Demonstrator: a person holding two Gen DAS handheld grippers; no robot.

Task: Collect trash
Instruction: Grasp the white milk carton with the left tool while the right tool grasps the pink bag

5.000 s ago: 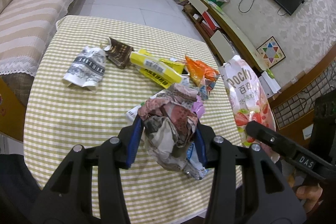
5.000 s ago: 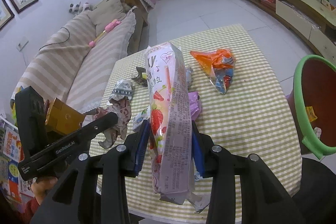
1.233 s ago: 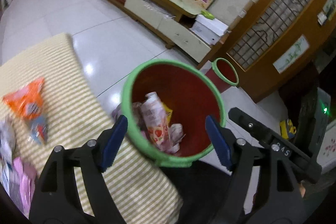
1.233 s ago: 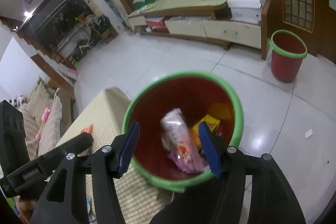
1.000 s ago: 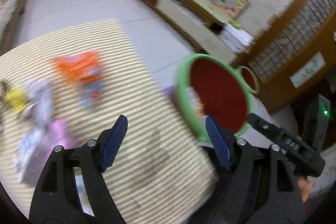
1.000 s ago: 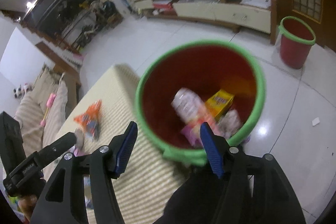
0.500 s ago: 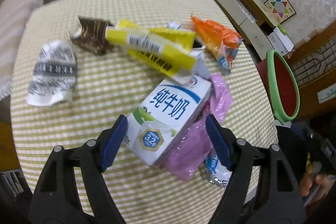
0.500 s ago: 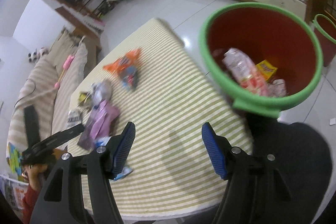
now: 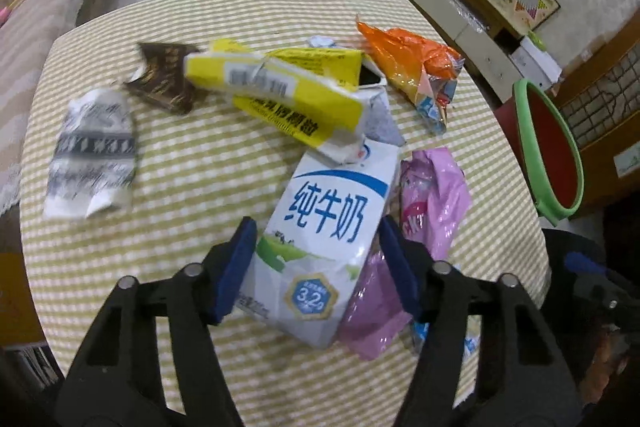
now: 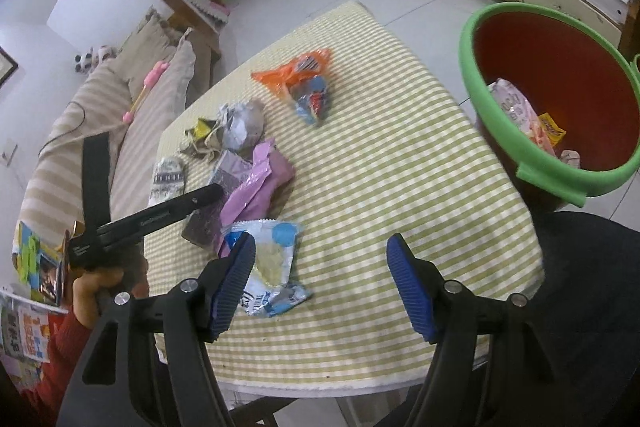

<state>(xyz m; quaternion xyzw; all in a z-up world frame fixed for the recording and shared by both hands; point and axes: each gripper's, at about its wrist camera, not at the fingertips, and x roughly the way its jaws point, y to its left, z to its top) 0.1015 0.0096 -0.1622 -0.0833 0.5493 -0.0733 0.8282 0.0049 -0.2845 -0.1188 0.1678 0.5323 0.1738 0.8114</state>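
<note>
A: Where the checked cloth of the table (image 9: 188, 163) meets its left edge, what is listed first?

B: Item one: grey-and-white patterned wrapper (image 9: 93, 155), lying flat near the left edge. Item two: dark brown wrapper (image 9: 166, 79), just beyond it toward the far side. Item three: two yellow cartons (image 9: 280, 93), overlapping at mid-table, blurred.

A: And the left gripper (image 9: 318, 265)?

B: Jaws spread, one blue pad on each side of the white-and-blue milk carton (image 9: 326, 247); whether the pads touch it, I cannot tell. The carton lies near the near edge, its far end under the yellow cartons.

A: Continuing right?

B: Pink plastic bag (image 9: 430, 203), touching the milk carton's right side. Orange snack bag (image 9: 416, 67), toward the far right corner. Red bin with a green rim (image 10: 556, 99), off the table's right edge, holding a pink packet (image 10: 520, 115) and a yellow packet (image 10: 552, 133).

A: The right gripper (image 10: 320, 281)?

B: Jaws wide apart, holding nothing, over the near edge. A blue-and-white snack packet (image 10: 266, 267) lies beside its left pad.
</note>
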